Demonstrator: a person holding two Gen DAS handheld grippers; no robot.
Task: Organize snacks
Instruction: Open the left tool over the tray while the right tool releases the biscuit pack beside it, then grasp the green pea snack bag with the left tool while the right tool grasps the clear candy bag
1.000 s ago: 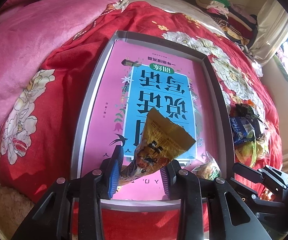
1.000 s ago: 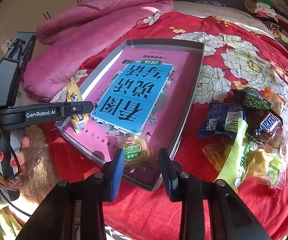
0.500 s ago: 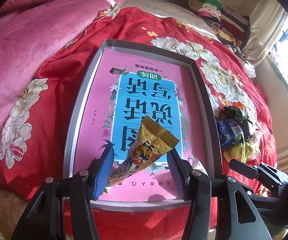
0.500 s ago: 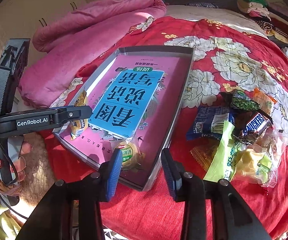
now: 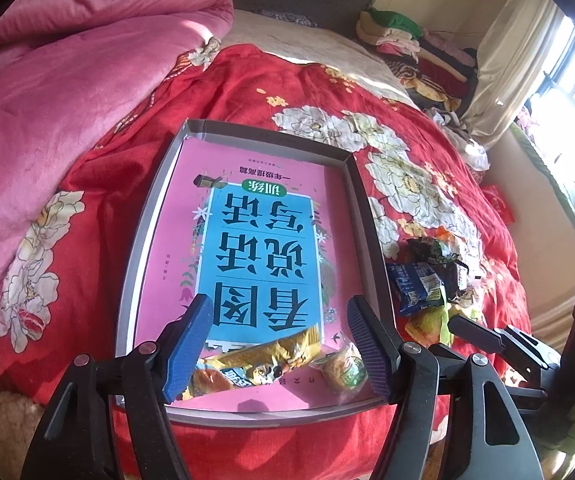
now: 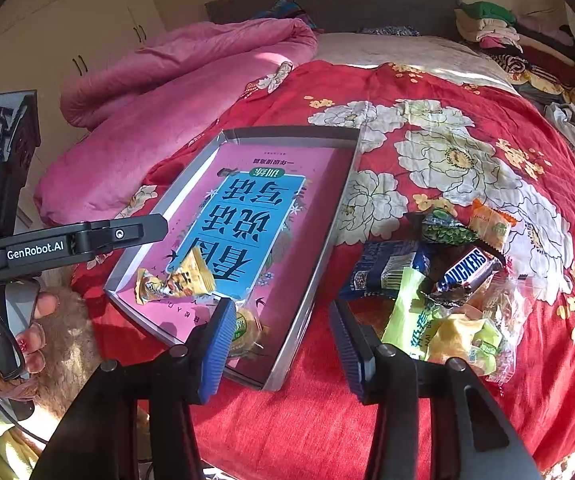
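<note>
Both hand-held grippers, left (image 5: 277, 342) and right (image 6: 279, 346), jaws apart and just been widening, nothing gripped: yellow packet (image 6: 175, 278) and round cake (image 5: 343, 366) lie released in tray (image 6: 315, 264), pile (image 6: 443, 292) on bed awaiting sorting

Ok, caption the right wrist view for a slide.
Open right gripper above the tray holding two snacks; more snacks piled on the bedspread.

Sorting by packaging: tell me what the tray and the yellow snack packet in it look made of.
Tray: seemingly thin cardboard with a matte grey finish; its walls are flat, folded and dull, though thin metal is possible. Yellow snack packet: glossy plastic or foil film, going by its crinkles, bright highlights and crimped end.
</note>
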